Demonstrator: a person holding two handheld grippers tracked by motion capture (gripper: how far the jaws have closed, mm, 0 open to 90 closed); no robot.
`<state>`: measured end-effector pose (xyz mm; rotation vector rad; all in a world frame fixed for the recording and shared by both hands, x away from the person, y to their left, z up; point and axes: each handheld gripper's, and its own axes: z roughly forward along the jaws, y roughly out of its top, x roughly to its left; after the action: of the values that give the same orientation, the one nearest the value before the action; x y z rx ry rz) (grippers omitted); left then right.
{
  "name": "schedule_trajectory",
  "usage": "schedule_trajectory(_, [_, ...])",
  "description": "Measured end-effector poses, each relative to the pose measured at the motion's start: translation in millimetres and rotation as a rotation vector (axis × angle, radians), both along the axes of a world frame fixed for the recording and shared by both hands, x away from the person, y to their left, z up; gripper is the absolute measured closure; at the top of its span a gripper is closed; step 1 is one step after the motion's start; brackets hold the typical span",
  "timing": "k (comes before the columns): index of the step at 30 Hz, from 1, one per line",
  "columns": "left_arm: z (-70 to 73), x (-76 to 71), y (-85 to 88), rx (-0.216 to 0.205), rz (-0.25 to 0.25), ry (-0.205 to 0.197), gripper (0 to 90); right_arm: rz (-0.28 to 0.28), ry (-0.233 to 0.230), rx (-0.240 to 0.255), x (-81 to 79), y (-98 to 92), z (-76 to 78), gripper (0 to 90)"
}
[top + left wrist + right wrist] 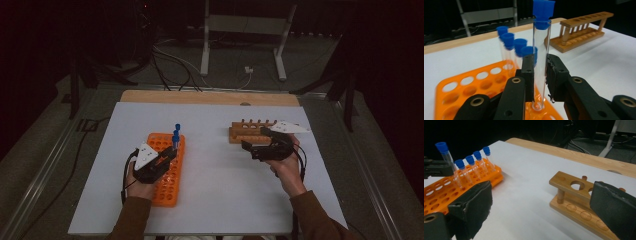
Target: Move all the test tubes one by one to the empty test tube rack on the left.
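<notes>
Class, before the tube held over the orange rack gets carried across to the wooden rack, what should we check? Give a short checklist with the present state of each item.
1. Left gripper shut on the raised tube: ok, fingers clamp its glass.
2. Tube bottom lifted out of the orange rack: cannot tell; it sits at the level of the rack top.
3. Blue cap seated on the tube: ok.
4. Four other capped tubes standing in the rack: ok.
5. Wooden rack has free holes: ok, the holes in sight are empty.
6. Right gripper open and holding nothing: ok, it is beside the wooden rack.
</notes>
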<state>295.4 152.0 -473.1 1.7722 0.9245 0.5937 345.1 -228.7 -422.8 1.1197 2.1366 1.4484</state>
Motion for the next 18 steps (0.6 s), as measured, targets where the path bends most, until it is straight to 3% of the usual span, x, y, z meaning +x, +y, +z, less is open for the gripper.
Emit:
schedule_trajectory(4, [0.5,-1.5,2.5,0.027,0.006,0.039,78.5,0.007,-0.005,0.002,-2.0,1.1,0.9,5.2])
schedule_trajectory(6, [0.3,-3.7,3.7,0.069,0.009,0.095,78.5,0.009,-0.013,-0.001,-3.6,-0.8,2.6,5.5])
schedule_trajectory(8, [-0.7,-3.2,0.3,0.143,-0.001,0.163,78.5,0.006,-0.020,0.001,-5.1,-3.5,4.6,5.8])
schedule_trajectory(11, [-2.0,-0.5,-6.9,0.213,-0.009,0.204,78.6,0.002,-0.033,0.004,-6.8,-6.9,7.7,6.1])
schedule_trajectory(13, [-4.1,4.5,-11.7,0.256,0.000,0.254,78.6,0.002,-0.038,0.006,-7.7,-7.6,9.1,6.5])
schedule_trajectory(16, [-4.2,7.4,-10.5,0.222,0.000,0.287,78.7,-0.005,-0.036,-0.001,-8.4,-8.6,9.4,6.5])
schedule_trajectory(18, [-4.1,6.0,-9.5,0.229,-0.015,0.279,78.5,-0.012,-0.040,-0.014,-8.9,-10.0,8.4,6.4])
